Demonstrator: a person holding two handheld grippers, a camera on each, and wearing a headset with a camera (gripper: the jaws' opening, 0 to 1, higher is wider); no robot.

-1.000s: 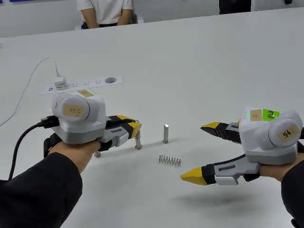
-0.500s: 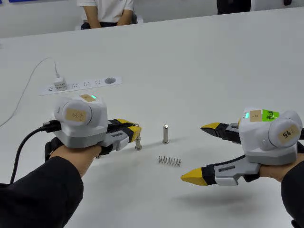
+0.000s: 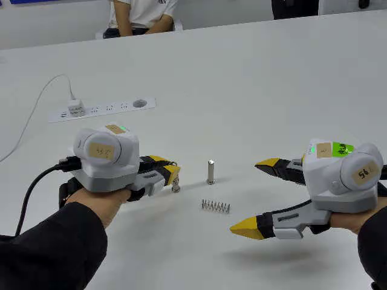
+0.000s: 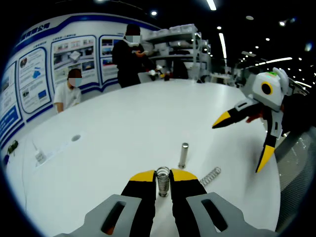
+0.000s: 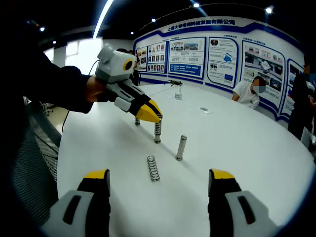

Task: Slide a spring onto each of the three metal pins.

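My left gripper is shut on a spring that stands on a pin, its yellow tips low over the table. To the right, a bare metal pin stands upright, with a loose spring lying flat in front of it. My right gripper hovers open to the right of both, nothing between its jaws. In the right gripper view, the loose spring and bare pin lie ahead of the right gripper. Another sprung pin stands behind the left gripper.
A white power strip with a plugged charger and cable lies at the back left. A black cable trails from my left gripper. A person sits at the table's far edge. Bare white tabletop stretches beyond the pins.
My left gripper has sunk lower over the pin with the spring between its tips. The right gripper has stayed where it was, still open.
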